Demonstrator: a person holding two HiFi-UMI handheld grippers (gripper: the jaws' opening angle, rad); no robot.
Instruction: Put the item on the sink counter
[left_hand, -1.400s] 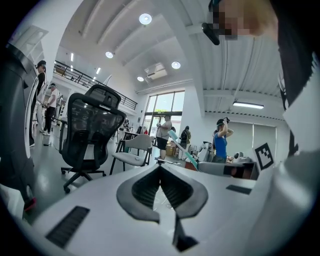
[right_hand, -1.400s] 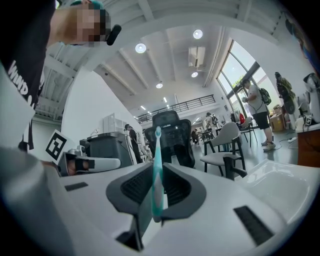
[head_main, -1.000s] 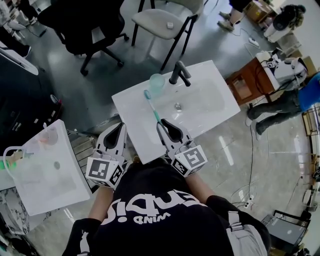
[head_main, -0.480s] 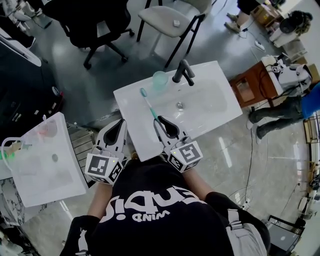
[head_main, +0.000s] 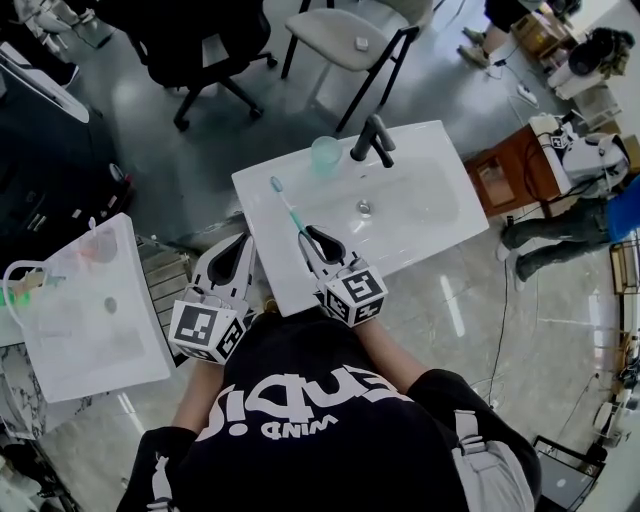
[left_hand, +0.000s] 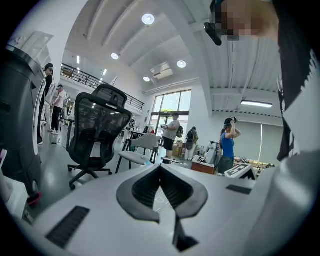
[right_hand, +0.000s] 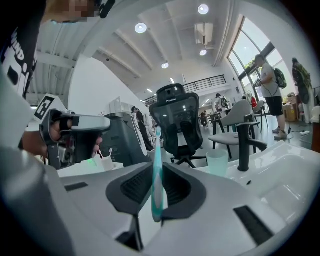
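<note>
Clamping teal toothbrush (head_main: 289, 208) by its handle end in right gripper (head_main: 304, 233), jaws narrowed onto it, bristle head poking over left side of sink counter (head_main: 268, 250). Idling left gripper (head_main: 243, 241), jaws together, empty. Risking, on early release: rolling into basin (head_main: 405, 205) or dropping off near edge.

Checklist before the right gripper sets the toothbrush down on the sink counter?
1. Grip: right gripper shut on the toothbrush handle: ok.
2. Brush over the flat left part of the sink counter, not the basin: ok.
3. Cup and faucet stand apart from the drop spot: ok.
4. Brush touching the counter: cannot tell.
5. Left gripper shut, empty, off to the side: ok.
</note>
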